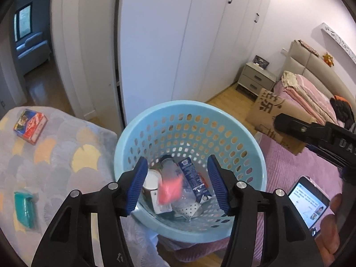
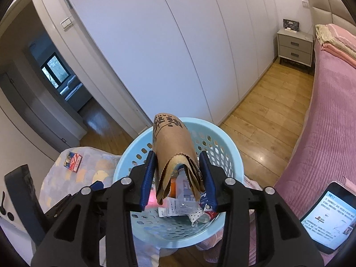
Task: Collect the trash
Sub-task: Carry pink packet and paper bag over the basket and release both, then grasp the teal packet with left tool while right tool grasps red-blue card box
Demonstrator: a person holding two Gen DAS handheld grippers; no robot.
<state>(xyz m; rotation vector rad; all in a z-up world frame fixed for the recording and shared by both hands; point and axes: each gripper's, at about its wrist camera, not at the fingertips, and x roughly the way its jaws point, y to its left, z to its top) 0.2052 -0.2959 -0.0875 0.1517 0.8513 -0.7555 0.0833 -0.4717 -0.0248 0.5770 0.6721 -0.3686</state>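
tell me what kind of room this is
Most likely a home bedroom: a bed with pink covers, a grey nightstand beside it, and tall white wardrobe doors along the wall over a wooden floor.

Your left wrist camera looks steeply down from close above the pale blue perforated plastic basket (image 1: 189,120), facing the tall white wardrobe doors (image 1: 169,33). Your right wrist camera sits just as near over the same basket (image 2: 227,142), tilted a little flatter along the wardrobe (image 2: 160,44). Both views share the basket, wardrobe, grey two-drawer nightstand (image 1: 255,79) (image 2: 294,46) and pink quilted bed (image 1: 311,98) (image 2: 329,115).
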